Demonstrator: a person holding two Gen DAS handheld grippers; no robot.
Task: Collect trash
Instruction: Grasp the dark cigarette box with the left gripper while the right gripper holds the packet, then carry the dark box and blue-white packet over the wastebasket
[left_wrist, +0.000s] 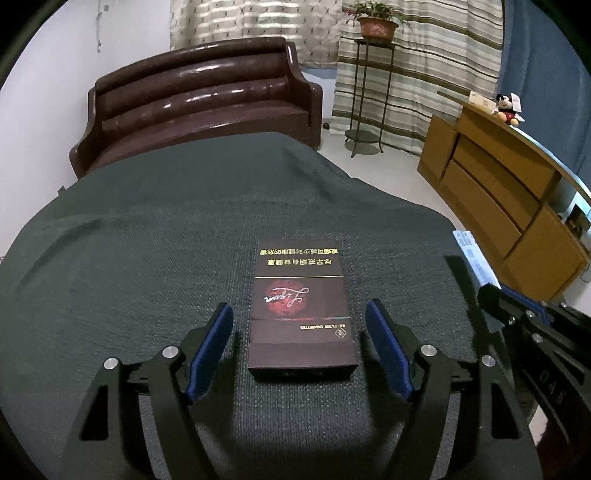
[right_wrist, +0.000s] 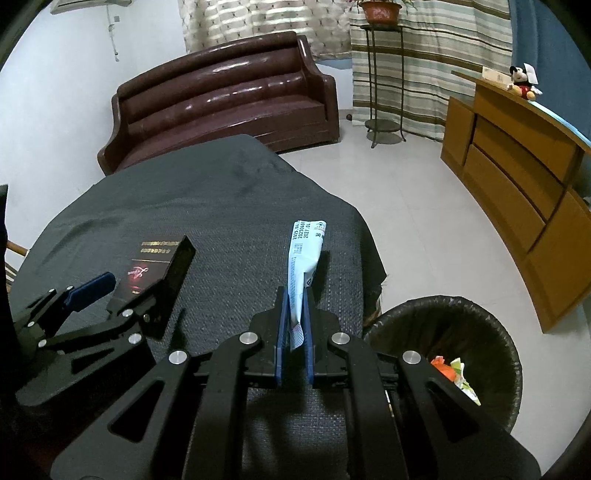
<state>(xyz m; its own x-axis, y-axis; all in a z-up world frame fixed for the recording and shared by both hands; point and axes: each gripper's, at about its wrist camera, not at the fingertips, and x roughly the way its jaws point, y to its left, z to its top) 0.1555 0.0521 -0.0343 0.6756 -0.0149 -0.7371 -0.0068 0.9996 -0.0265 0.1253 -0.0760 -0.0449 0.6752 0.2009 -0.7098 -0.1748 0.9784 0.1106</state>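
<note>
A table under a dark grey cloth (left_wrist: 147, 240) fills the near scene. The left gripper (left_wrist: 299, 325) hangs over it with its jaws wide apart, one blue pad on each side of a dark cigarette pack (left_wrist: 299, 310). The pack lies flat on the cloth, its near end between the fingertips, and gaps show between it and both pads, so nothing is gripped. In the right wrist view the same pack (right_wrist: 155, 269) lies left of centre, with the left gripper (right_wrist: 122, 291) straddling its near end.

To the right, the right gripper (right_wrist: 294, 325) has its jaws closed on a crumpled light blue wrapper (right_wrist: 304, 258), which sticks out forward from between the pads, above the cloth near the table's right edge. In the left wrist view only a strip of that wrapper (left_wrist: 474, 258) shows, at the right.

Further right, on the tiled floor (right_wrist: 406, 206) just beside the table, stands a bin (right_wrist: 491, 332) lined with a black bag; orange and pale scraps (right_wrist: 452, 373) lie inside.

Far off, a brown sofa (left_wrist: 199, 99) stands against the wall, with a plant stand (left_wrist: 369, 92) to its right and a wooden cabinet (left_wrist: 498, 192) on the right side.
</note>
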